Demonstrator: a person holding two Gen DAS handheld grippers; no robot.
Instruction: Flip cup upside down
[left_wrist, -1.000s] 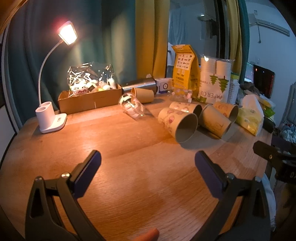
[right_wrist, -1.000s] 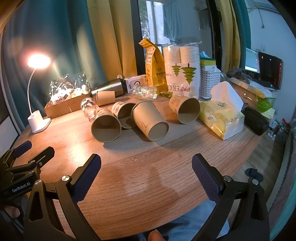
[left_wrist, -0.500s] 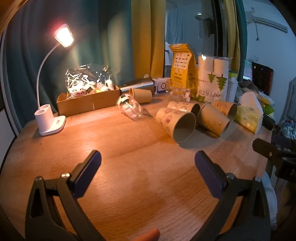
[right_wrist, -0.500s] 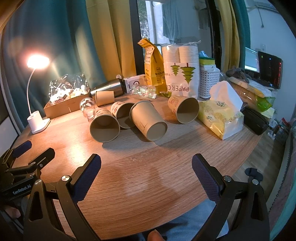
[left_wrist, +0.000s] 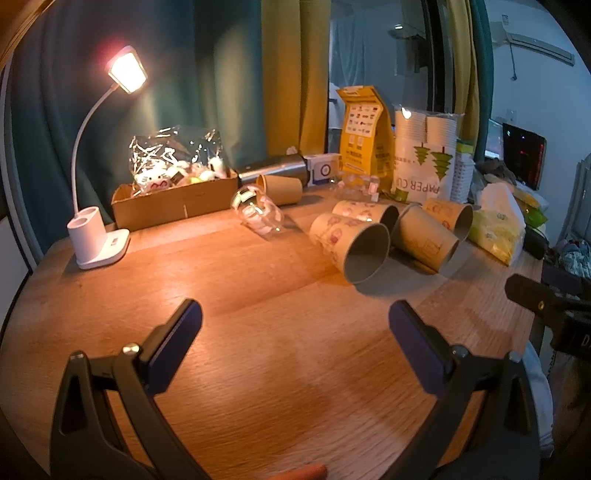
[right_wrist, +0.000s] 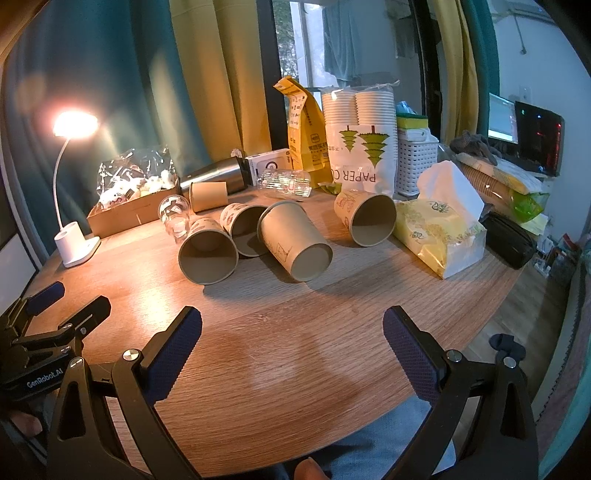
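Several brown paper cups lie on their sides on the round wooden table (right_wrist: 295, 332). The nearest cup (right_wrist: 207, 252) shows its open mouth; it also shows in the left wrist view (left_wrist: 351, 245). Beside it lie a second cup (right_wrist: 243, 230), a third with its base toward me (right_wrist: 295, 240) and a fourth (right_wrist: 365, 218). A clear plastic cup (left_wrist: 256, 212) lies on its side further back. My left gripper (left_wrist: 295, 332) is open and empty over bare table. My right gripper (right_wrist: 291, 339) is open and empty, short of the cups.
A lit white desk lamp (left_wrist: 98, 243) stands at the left. A cardboard box of wrapped items (left_wrist: 173, 201), a steel flask (right_wrist: 214, 177), a yellow bag (right_wrist: 306, 147), a paper cup pack (right_wrist: 358, 147) and a tissue pack (right_wrist: 439, 232) line the back and right.
Both views have shifted slightly; the cups sit a little further from both grippers. Nothing on the table has moved and both grippers stay open.
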